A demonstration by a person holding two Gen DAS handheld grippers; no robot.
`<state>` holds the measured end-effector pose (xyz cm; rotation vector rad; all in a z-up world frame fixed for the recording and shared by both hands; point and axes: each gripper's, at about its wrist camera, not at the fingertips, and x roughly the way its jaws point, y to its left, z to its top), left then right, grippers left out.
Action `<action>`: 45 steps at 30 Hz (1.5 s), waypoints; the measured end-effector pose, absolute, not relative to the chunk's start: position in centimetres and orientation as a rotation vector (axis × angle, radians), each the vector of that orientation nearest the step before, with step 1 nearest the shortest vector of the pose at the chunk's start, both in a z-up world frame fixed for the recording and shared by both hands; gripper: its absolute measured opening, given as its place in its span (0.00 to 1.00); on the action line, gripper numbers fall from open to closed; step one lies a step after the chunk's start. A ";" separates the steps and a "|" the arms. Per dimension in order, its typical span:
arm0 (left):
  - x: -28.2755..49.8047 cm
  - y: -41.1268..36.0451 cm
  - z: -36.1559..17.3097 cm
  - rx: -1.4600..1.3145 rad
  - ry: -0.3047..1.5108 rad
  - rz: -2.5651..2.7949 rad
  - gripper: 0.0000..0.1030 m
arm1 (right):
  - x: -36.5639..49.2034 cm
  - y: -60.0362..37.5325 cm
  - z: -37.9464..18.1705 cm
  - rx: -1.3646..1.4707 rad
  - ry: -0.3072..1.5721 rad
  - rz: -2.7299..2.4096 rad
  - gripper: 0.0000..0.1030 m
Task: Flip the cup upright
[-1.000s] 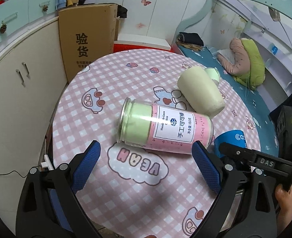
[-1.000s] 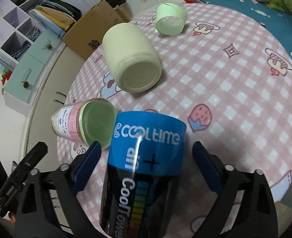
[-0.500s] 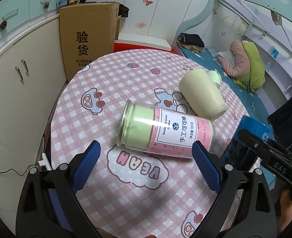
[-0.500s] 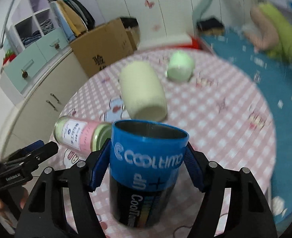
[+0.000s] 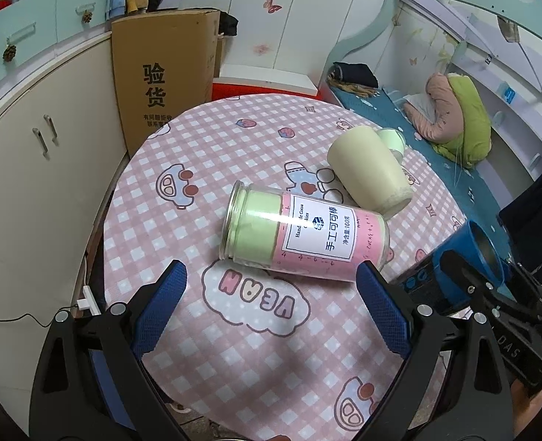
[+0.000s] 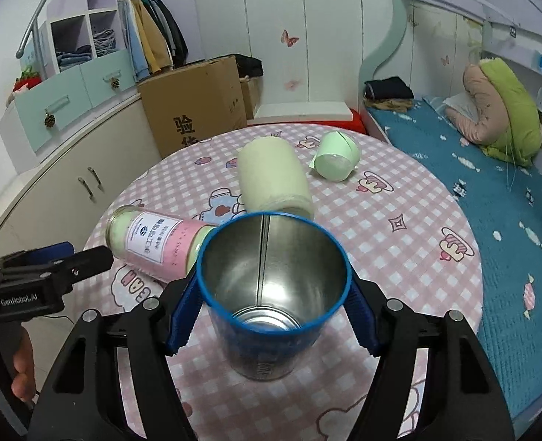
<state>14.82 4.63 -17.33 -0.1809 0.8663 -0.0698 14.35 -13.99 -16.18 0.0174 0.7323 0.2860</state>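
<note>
My right gripper [image 6: 273, 321] is shut on a blue metal cup [image 6: 271, 294], held near upright with its open mouth towards the camera and its base close to the table. The same cup [image 5: 466, 257] shows tilted at the right edge of the left wrist view. My left gripper [image 5: 271, 308] is open and empty, hovering just in front of a glass jar [image 5: 304, 239] with a pink and green label that lies on its side. A cream cup [image 5: 366, 172] and a small green cup [image 6: 335, 160] also lie on their sides further back.
The round table [image 5: 204, 143] has a pink checked cloth. A cardboard box [image 5: 160, 77] and white cupboards [image 5: 21, 169] stand to the left. A bed [image 6: 491, 191] with a blue sheet runs along the right side.
The right gripper closed on the blue cup and turned it from lying down to near upright. The left gripper has barely moved.
</note>
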 end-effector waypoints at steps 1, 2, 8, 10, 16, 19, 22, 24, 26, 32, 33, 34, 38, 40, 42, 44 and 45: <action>14.6 4.7 -17.3 -0.180 0.864 -0.067 0.91 | 14.3 -13.9 -16.2 0.021 0.734 0.291 0.64; 14.4 4.8 -17.1 -0.181 0.861 -0.065 0.91 | 14.1 -13.8 -16.2 0.022 0.735 0.294 0.65; 12.9 5.2 -16.3 -0.179 0.839 -0.062 0.91 | 12.8 -13.4 -15.4 0.040 0.712 0.306 0.74; 12.3 5.2 -15.8 -0.179 0.829 -0.067 0.91 | 12.3 -13.4 -14.9 0.047 0.699 0.310 0.74; 10.1 4.8 -13.9 -0.164 0.775 -0.076 0.91 | 10.1 -13.6 -12.9 0.067 0.656 0.310 0.74; 8.8 4.4 -12.7 -0.151 0.736 -0.072 0.91 | 8.4 -14.0 -11.6 0.074 0.626 0.307 0.75; 7.3 3.9 -11.5 -0.136 0.697 -0.073 0.92 | 6.3 -14.3 -10.0 0.072 0.579 0.303 0.92; 6.3 3.6 -10.7 -0.129 0.669 -0.074 0.93 | 4.9 -14.3 -9.0 0.057 0.551 0.293 0.92; 5.2 3.3 -9.9 -0.115 0.639 -0.072 0.93 | 3.3 -14.3 -7.8 0.046 0.516 0.290 0.92; 2.0 2.1 -7.6 -0.083 0.557 -0.085 0.94 | -0.4 -14.5 -5.3 0.020 0.441 0.274 0.93; 1.5 2.0 -7.3 -0.078 0.547 -0.086 0.94 | -1.0 -14.6 -4.9 0.021 0.427 0.274 0.93; 1.1 1.9 -7.1 -0.073 0.535 -0.086 0.94 | -1.6 -14.7 -4.6 0.022 0.414 0.271 0.93; -0.9 1.1 -5.9 -0.054 0.484 -0.090 0.95 | -3.5 -15.1 -3.7 0.022 0.374 0.260 0.93; -1.7 0.8 -5.5 -0.046 0.461 -0.085 0.95 | -4.4 -15.3 -3.2 0.024 0.359 0.259 0.93; -2.5 0.6 -5.2 -0.037 0.445 -0.079 0.95 | -5.1 -15.6 -3.0 0.026 0.343 0.259 0.93; -3.1 0.4 -4.8 -0.030 0.426 -0.074 0.95 | -5.9 -15.7 -2.7 0.026 0.326 0.257 0.93; -3.5 0.5 -4.8 -0.029 0.419 -0.071 0.95 | -6.2 -15.9 -2.6 0.029 0.319 0.257 0.93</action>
